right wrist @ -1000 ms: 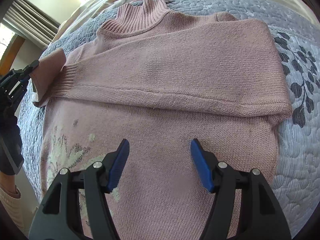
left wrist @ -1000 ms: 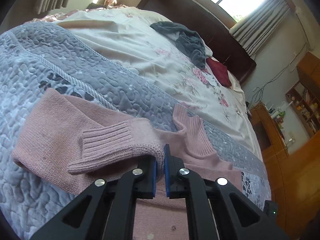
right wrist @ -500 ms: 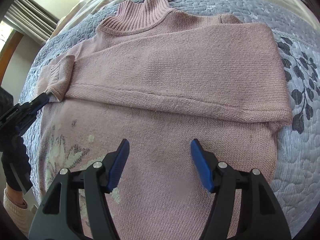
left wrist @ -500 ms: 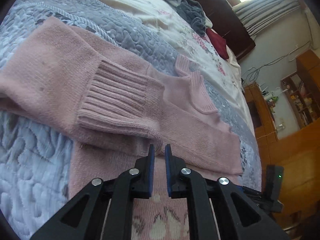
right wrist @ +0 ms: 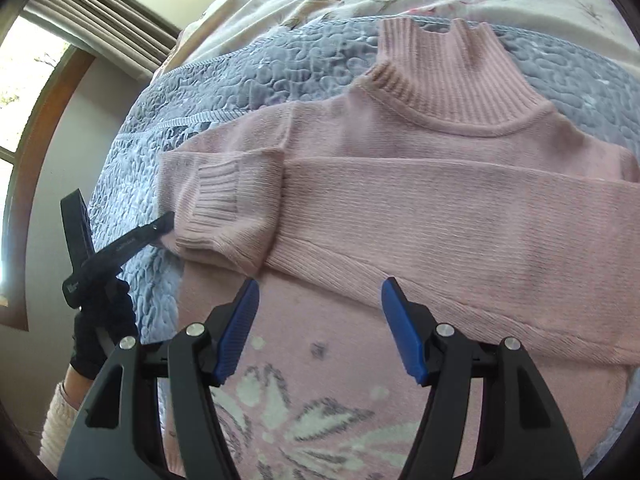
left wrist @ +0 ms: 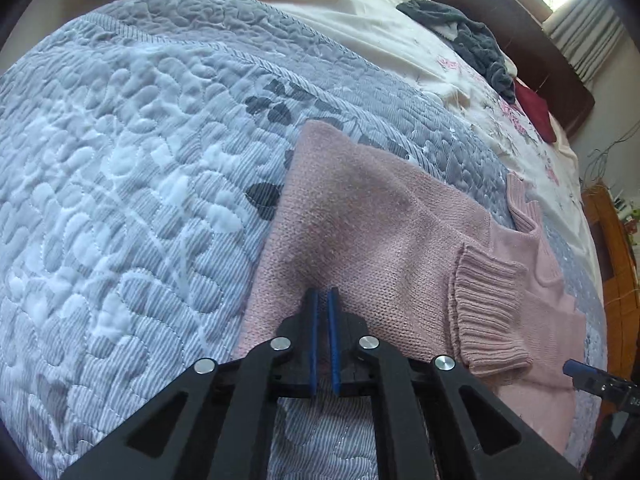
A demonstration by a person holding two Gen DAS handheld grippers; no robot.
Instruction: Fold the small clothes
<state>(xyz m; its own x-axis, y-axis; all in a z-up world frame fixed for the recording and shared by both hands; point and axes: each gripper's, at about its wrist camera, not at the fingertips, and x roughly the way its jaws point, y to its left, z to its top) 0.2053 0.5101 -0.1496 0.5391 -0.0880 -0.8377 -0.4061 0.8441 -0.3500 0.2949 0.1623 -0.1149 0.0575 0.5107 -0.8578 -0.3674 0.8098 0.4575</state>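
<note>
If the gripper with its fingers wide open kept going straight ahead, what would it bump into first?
Most likely the pink sweater. The right gripper is open and points at the folded sleeve lying across the sweater's chest, with nothing between. Depth is unclear, so it might meet the patterned front just before the sleeve.

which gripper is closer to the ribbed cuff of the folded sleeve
Left. The left gripper sits at the outer edge of the ribbed cuff; the right gripper hovers open over the sweater body, nearer the person.

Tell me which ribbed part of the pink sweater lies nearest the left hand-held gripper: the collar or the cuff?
The cuff. It lies folded over the sweater's edge, right beside the left hand-held gripper; the collar is farther up.
</note>
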